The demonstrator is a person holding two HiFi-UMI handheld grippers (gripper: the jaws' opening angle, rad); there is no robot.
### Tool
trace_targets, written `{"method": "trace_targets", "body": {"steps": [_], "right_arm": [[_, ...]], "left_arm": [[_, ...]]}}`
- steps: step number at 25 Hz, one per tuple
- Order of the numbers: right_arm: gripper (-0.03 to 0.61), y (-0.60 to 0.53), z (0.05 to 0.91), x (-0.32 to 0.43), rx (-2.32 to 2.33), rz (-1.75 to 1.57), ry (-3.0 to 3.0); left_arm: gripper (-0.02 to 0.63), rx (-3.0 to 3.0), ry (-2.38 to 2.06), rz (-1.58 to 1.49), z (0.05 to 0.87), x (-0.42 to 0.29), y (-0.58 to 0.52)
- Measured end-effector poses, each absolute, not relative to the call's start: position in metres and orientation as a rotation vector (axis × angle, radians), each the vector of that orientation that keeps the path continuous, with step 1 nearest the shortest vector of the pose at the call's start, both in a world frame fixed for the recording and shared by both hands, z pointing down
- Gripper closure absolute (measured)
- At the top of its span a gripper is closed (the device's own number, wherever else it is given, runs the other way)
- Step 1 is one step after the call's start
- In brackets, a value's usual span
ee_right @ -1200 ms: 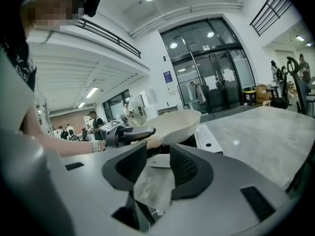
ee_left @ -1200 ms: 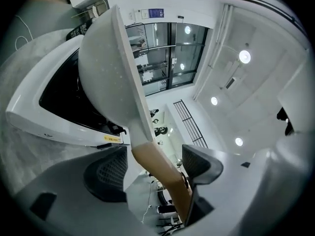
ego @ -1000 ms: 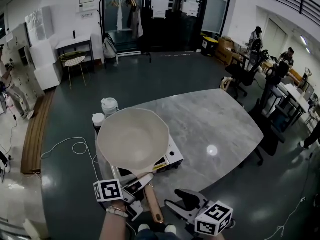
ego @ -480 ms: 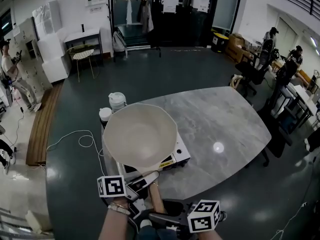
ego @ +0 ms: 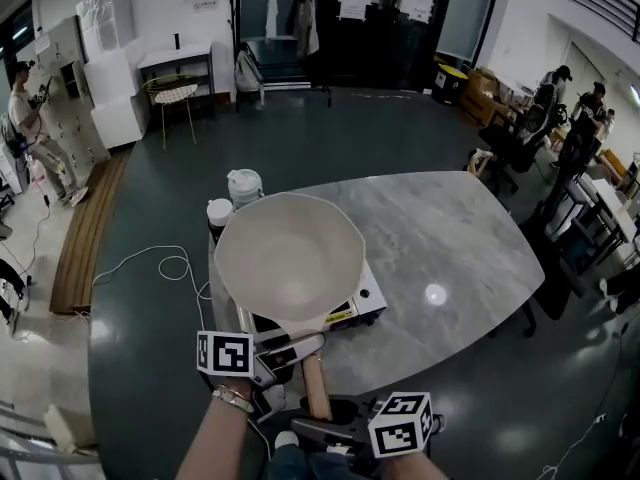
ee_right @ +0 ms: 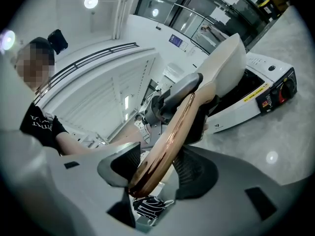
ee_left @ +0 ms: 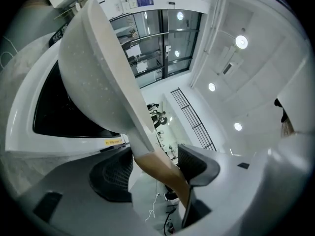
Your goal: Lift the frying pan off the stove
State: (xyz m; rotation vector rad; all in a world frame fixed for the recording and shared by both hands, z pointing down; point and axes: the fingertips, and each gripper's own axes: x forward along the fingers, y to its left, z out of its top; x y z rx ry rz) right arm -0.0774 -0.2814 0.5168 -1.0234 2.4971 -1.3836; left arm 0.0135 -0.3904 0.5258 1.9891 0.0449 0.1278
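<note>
The cream frying pan sits at the centre of the head view, over a white portable stove on the near left end of a grey marble table. Its bowl covers most of the stove top. I cannot tell whether its base is touching the cooktop. The wooden handle runs straight down the frame from the bowl toward the bottom edge.

The left gripper comes in from the lower left and crosses the handle just below the bowl, where the cream neck meets the wood. In the left gripper view the handle passes between the two ribbed pads and fills the gap. The jaws stand wide, have just been opening a little, and both appear to bear on the wood.

The right gripper lies at the bottom centre, at the handle's far end. In the right gripper view the glossy rounded tip lies between its jaws. These have just been closing, and each pad looks pressed against a side of the tip.

A white lidded jar stands just behind the pan.
</note>
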Motion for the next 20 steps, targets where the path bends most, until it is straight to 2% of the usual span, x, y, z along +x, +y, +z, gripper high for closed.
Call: {"method": "trace_targets", "body": {"steps": [10, 20], "right_arm": [[0.342, -0.276, 0.515, -0.077, -1.043, -1.338, 2.562], [0.337, -0.282, 0.474, -0.075, -1.029, -1.171, 2.650]], "left_arm": [[0.319, 2.033, 0.013, 0.156, 0.521, 0.015, -0.385], [0.321, 2.135, -0.002, 0.103, 0.466, 0.014, -0.393]]}}
